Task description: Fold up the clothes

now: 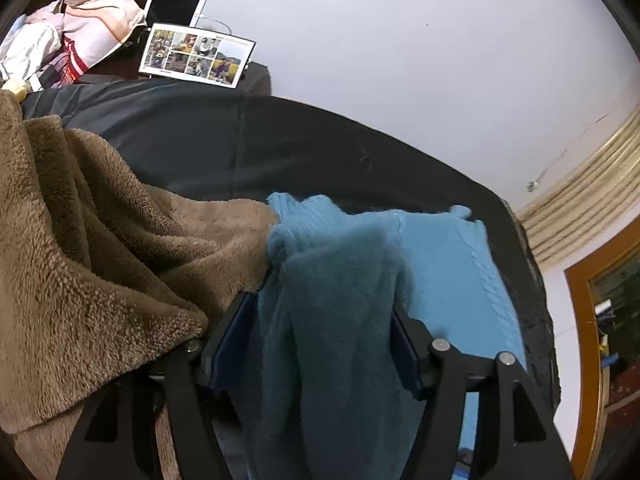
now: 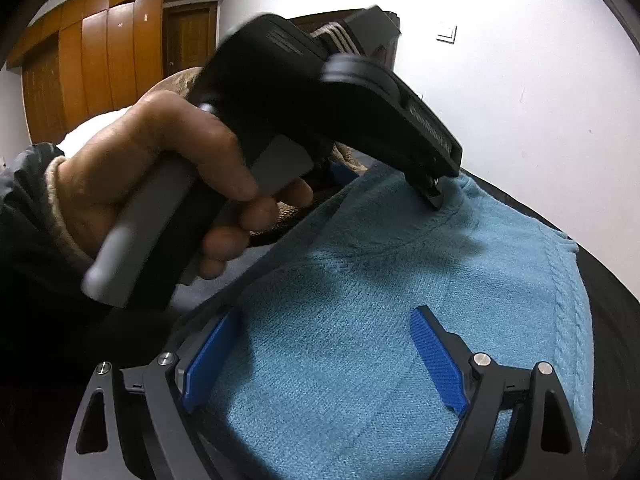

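Note:
A light blue knit sweater (image 1: 448,272) lies on a black-covered surface (image 1: 280,148), next to a brown fleece garment (image 1: 92,240) on its left. My left gripper (image 1: 324,320) stands open, with a bunched fold of the sweater lying loosely between its blue pads. In the right wrist view a person's hand (image 2: 152,168) holds the left gripper (image 2: 388,184), whose tip rests on the sweater's (image 2: 360,340) far edge. My right gripper (image 2: 324,360) hovers wide open just over the flat sweater. Nothing is between its blue pads (image 2: 438,364).
A tablet (image 1: 178,2), a sheet of photos (image 1: 196,54) and a pile of clothes (image 1: 80,32) sit at the far left beyond the black surface. Its edge (image 1: 536,280) drops off at the right. A wooden wardrobe (image 2: 100,40) and a white wall (image 2: 520,80) stand behind.

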`<state>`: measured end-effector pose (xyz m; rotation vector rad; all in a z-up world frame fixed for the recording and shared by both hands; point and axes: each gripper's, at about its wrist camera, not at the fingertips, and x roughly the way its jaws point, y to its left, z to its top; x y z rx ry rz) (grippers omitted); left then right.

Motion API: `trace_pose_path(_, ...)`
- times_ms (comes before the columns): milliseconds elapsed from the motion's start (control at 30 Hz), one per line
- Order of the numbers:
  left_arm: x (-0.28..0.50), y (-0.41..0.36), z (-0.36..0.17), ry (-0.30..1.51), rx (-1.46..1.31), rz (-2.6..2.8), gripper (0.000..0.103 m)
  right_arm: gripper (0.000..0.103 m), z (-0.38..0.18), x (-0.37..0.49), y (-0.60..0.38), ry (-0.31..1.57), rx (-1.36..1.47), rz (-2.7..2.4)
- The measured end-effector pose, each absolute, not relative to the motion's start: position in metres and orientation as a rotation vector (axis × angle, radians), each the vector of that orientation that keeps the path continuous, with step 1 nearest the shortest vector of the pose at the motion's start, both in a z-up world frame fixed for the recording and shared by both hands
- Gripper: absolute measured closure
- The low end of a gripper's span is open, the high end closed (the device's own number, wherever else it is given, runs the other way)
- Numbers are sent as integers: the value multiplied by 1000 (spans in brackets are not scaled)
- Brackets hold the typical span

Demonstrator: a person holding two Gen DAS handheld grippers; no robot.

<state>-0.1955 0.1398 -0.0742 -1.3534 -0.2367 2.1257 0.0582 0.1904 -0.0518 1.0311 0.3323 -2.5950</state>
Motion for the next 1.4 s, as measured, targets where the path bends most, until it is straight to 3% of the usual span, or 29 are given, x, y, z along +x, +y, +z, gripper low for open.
trace_pose_path(767, -168, 129, -65, -123, -1317, 2108, 32, 13, -54, 67, 191, 295, 1028, -2602)
trace_pose_path(1400, -136, 114, -83, -201, -1378, 2010, 15, 12, -42, 76, 204, 277, 1034, -2589)
